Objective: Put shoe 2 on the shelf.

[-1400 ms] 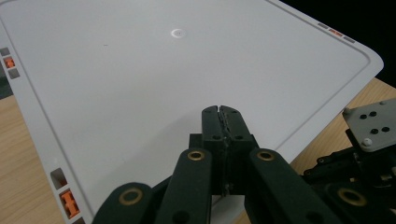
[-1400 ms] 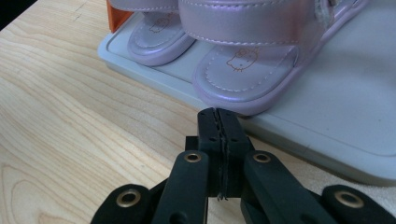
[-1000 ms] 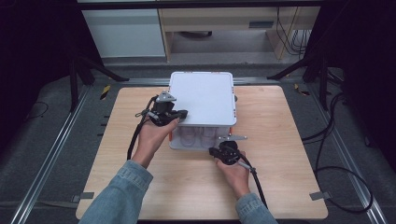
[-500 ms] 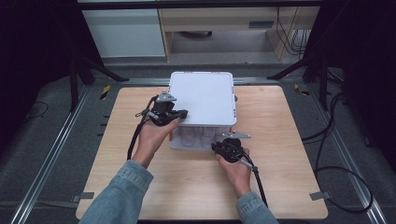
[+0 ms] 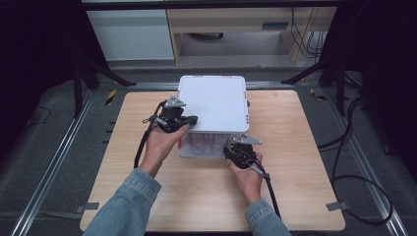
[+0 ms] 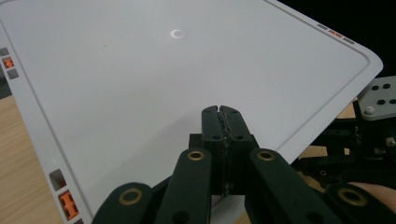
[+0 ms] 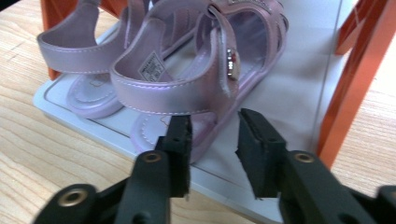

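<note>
- Left gripper (image 6: 219, 109) lay with its jaws pressed together on the white lid (image 5: 213, 102) of the box, at the lid's left edge in the high view; it gripped nothing and, by my reading, was there to steady the box from above.
- Right gripper (image 7: 212, 135) had its jaws parted by a moderate gap, empty, at the open front of the box (image 5: 194, 150), lower centre of the high view. The nearer sandal's (image 7: 187, 79) heel sat just beyond the left jaw's tip; whether they touched I could not tell.
- Two lilac sandals lay side by side on the white floor of the box, the farther sandal (image 7: 77, 51) at upper left of the right gripper view. Orange posts (image 7: 350, 88) framed the opening.
- Each sandal's long axis ran from lower left to upper right of that view, heel strap towards the opening, toe into the box.
- Heels-out placement probably suited a pull from the front, judging by the gripper's line.
- Box sat at upper centre of the wooden table (image 5: 295, 196).
</note>
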Available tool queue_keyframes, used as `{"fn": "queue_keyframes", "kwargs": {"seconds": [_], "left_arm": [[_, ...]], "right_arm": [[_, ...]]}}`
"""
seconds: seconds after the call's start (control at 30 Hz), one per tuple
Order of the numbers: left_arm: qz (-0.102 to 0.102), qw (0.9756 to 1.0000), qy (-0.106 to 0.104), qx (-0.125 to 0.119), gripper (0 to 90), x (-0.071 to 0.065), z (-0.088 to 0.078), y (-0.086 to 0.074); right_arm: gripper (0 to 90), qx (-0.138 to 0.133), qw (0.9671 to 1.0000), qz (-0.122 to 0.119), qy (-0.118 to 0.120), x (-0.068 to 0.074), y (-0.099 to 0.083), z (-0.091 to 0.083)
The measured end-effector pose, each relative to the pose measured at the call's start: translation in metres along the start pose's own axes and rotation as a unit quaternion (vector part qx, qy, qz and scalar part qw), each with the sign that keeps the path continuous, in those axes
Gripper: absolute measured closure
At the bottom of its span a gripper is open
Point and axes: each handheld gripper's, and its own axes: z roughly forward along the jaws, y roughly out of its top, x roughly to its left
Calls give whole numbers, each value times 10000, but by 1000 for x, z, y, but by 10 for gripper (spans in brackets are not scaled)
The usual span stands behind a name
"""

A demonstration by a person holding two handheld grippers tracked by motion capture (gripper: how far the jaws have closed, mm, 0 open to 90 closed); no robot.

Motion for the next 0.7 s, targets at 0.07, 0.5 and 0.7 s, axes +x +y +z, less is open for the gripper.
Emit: {"fn": "queue_keyframes", "kwargs": {"seconds": [0.07,0.5,0.7], "left_arm": [[8,10000,7,3,890,0,0,0],[8,10000,8,-5,888,0,1,0],[-2,10000,-16,-21,878,0,0,0]], "right_arm": [[708,-4,10000,25,22,1,0,1],[744,39,9999,124,104,1,4,7],[694,59,9997,177,161,-2,3,8]]}}
